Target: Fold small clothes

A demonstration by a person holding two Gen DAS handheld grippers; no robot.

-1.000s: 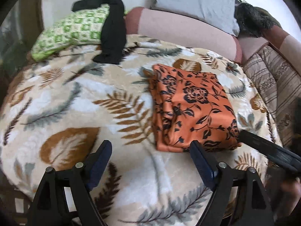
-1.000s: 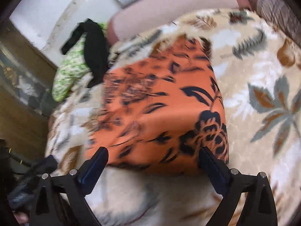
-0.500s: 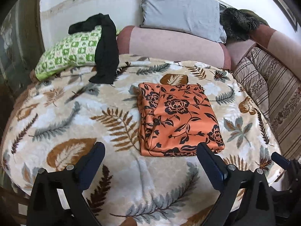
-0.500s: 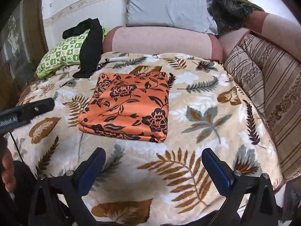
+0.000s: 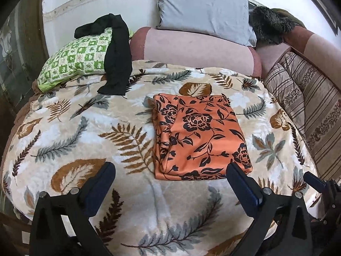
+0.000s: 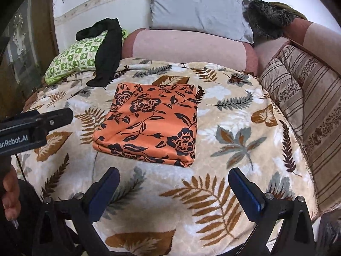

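Note:
An orange cloth with black flowers [image 5: 200, 136] lies folded into a neat rectangle on the leaf-print blanket [image 5: 85, 128]; it also shows in the right wrist view [image 6: 151, 121]. My left gripper [image 5: 170, 183] is open and empty, held back near the bed's front edge, short of the cloth. My right gripper [image 6: 174, 189] is open and empty, also in front of the cloth and apart from it. The left gripper's body [image 6: 36, 125] shows at the left of the right wrist view. A black garment [image 5: 117, 53] hangs over a green pillow.
A green checked pillow [image 5: 74, 59] lies at the back left. A pink bolster [image 5: 198, 49] and a grey pillow [image 5: 202, 10] stand behind. A striped cushion [image 5: 309, 106] runs along the right. A dark furry thing [image 5: 270, 23] sits at the back right.
Both grippers have pulled back and up from the orange cloth, which now lies free and folded. The whole bed has come into view.

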